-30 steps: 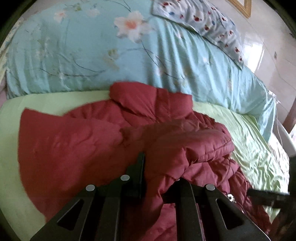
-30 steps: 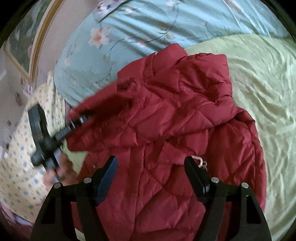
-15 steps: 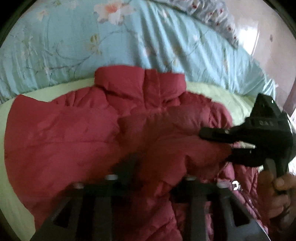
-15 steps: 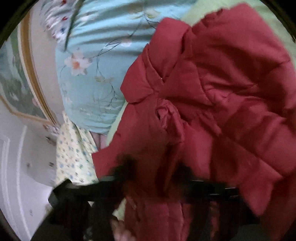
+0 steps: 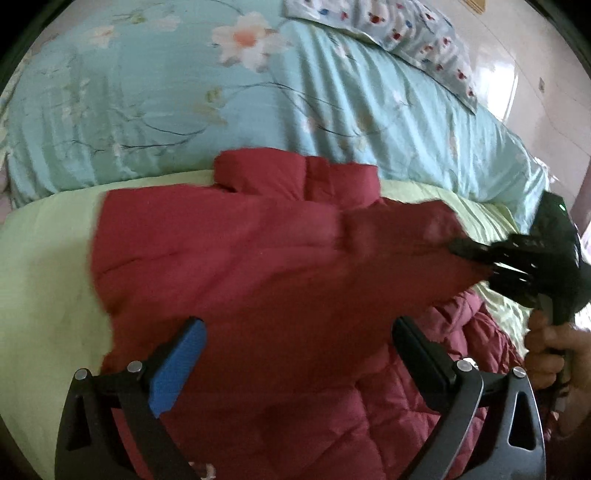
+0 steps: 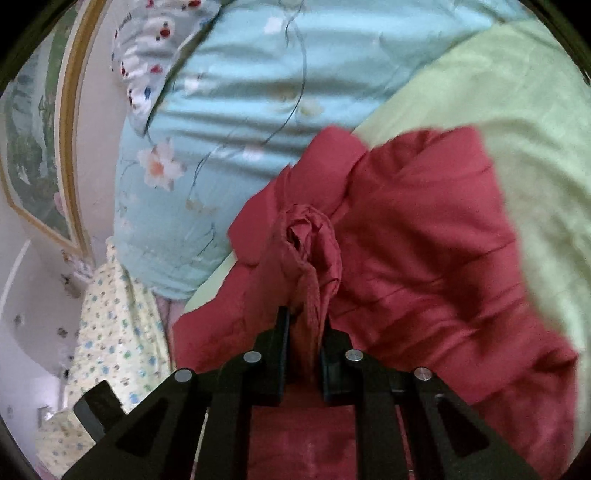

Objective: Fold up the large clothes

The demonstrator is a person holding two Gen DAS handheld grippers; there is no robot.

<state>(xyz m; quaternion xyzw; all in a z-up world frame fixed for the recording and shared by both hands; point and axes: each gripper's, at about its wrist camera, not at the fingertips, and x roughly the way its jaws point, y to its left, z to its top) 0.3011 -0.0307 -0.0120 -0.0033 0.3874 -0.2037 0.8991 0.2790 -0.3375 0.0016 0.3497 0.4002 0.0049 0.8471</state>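
- Your right gripper (image 6: 303, 332) has just been closing, and its jaws now pinch a bunched fold of the red padded jacket (image 5: 258, 280). Keep that pinch firm while you carry the fold across; the slippery shell could slide out if you ease off.
- Your left gripper (image 5: 295, 350) has just been opening, and its jaws stand spread wide over the jacket with cloth between them but nothing pressed. Use it, I'd judge, to pin the near body panel or take a second edge so the whole jacket doesn't drag along.
- Pull level and slow, then lay the fold flat instead of dropping it; the padding looks springy and likely to puff back up.
- Mind the hand (image 5: 550, 354) on the right gripper's handle at the right edge of the left wrist view; keep the two tools from crossing.
- The jacket lies on the pale green sheet (image 5: 40, 280) of the bed, its collar (image 5: 295, 177) at the far side, just against the light blue flowered quilt (image 5: 184, 92).
- It is dark red, quilted in stitched panels and puffy, with its right part lifted and stretched toward the pinch; the near right part is rumpled.
- A spotted pillow (image 5: 399, 33) sits far right, well apart.
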